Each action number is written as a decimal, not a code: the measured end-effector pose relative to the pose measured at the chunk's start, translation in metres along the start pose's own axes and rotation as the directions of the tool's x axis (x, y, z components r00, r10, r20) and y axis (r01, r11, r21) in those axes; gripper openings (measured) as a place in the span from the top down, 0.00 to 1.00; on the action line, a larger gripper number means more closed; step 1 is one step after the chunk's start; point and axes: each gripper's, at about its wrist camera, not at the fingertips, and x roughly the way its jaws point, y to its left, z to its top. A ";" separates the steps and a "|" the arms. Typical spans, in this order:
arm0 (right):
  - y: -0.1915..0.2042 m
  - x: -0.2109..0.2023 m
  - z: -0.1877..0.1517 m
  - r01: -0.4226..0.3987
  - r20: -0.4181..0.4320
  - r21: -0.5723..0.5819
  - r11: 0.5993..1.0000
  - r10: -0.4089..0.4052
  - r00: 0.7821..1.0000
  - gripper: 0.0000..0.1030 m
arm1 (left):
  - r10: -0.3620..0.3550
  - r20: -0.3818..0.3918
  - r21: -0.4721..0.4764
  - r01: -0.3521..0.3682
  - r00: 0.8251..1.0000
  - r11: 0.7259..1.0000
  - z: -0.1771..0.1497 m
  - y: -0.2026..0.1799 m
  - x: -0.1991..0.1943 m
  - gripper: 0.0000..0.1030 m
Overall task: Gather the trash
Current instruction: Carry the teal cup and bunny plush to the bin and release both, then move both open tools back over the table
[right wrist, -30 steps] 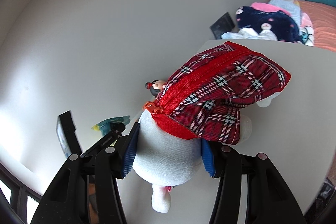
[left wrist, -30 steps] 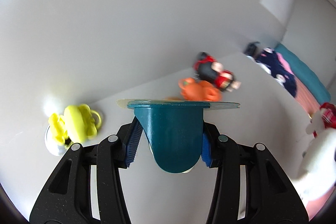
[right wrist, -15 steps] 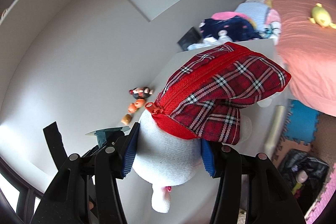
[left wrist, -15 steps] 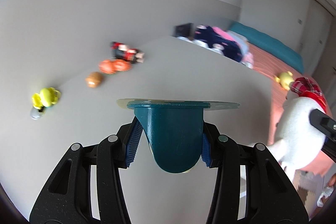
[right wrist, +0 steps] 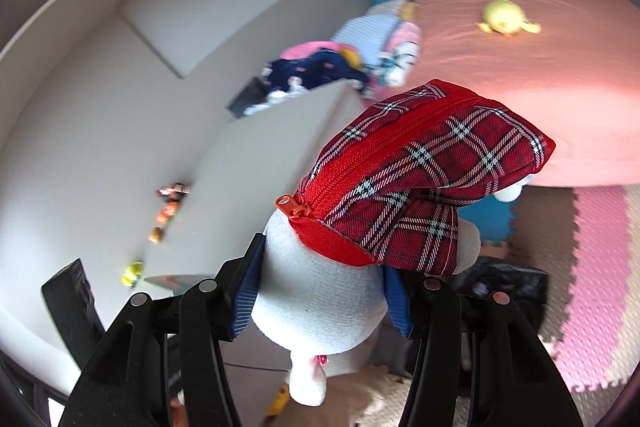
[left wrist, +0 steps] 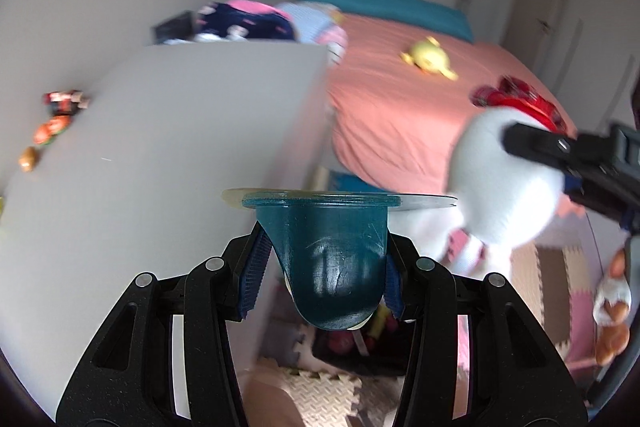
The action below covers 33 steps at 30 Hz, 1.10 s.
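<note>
A bed [left wrist: 400, 115] with a salmon-pink cover fills the room's right side, a yellow plush toy [left wrist: 428, 57] lying on it. Beside it stands a grey table [left wrist: 172, 147], with small toy figures [left wrist: 56, 119] lined along its far left edge. Foam puzzle mats [right wrist: 592, 287] in pink and beige cover the floor. My right gripper [right wrist: 320, 299] is clamped around a white plush toy [right wrist: 320, 307] wearing a red plaid zip pouch [right wrist: 420, 179], held in the air off the table's edge. My left gripper [left wrist: 320, 279] is squeezed onto a teal plastic cup [left wrist: 330, 267] with a thin foil lid, also held past the table's corner.
</note>
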 end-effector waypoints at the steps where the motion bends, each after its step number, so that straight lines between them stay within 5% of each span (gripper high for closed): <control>1: -0.009 0.001 -0.002 0.019 -0.012 0.008 1.000 -0.019 1.000 0.46 | -0.011 -0.020 0.021 0.012 1.000 1.000 -0.005 -0.010 0.006 0.54; 11: -0.071 0.025 -0.025 0.167 -0.142 0.084 0.982 -0.154 0.978 0.40 | -0.078 -0.199 0.101 0.100 0.977 0.990 -0.046 -0.049 0.057 0.54; 12: -0.076 0.031 -0.026 0.190 -0.167 0.097 0.977 -0.172 0.971 0.31 | -0.071 -0.226 0.122 0.100 0.972 0.987 -0.049 -0.052 0.063 0.44; 13: -0.085 0.036 -0.028 0.224 -0.189 0.129 0.966 -0.198 0.962 0.11 | -0.051 -0.231 0.134 0.084 0.972 0.987 -0.051 -0.055 0.065 0.14; 14: -0.090 0.037 -0.029 0.243 -0.187 0.153 0.958 -0.213 0.959 0.01 | -0.023 -0.217 0.149 0.057 0.976 0.987 -0.053 -0.056 0.066 0.04; 21: -0.105 0.021 -0.030 0.302 -0.091 0.207 0.930 -0.289 0.953 0.02 | -0.002 -0.172 0.140 0.026 0.985 0.990 -0.051 -0.049 0.058 0.06; 33: -0.077 0.020 -0.023 0.256 -0.063 0.172 0.951 -0.249 0.967 0.02 | -0.003 -0.120 0.118 0.017 0.993 0.993 -0.036 -0.033 0.041 0.06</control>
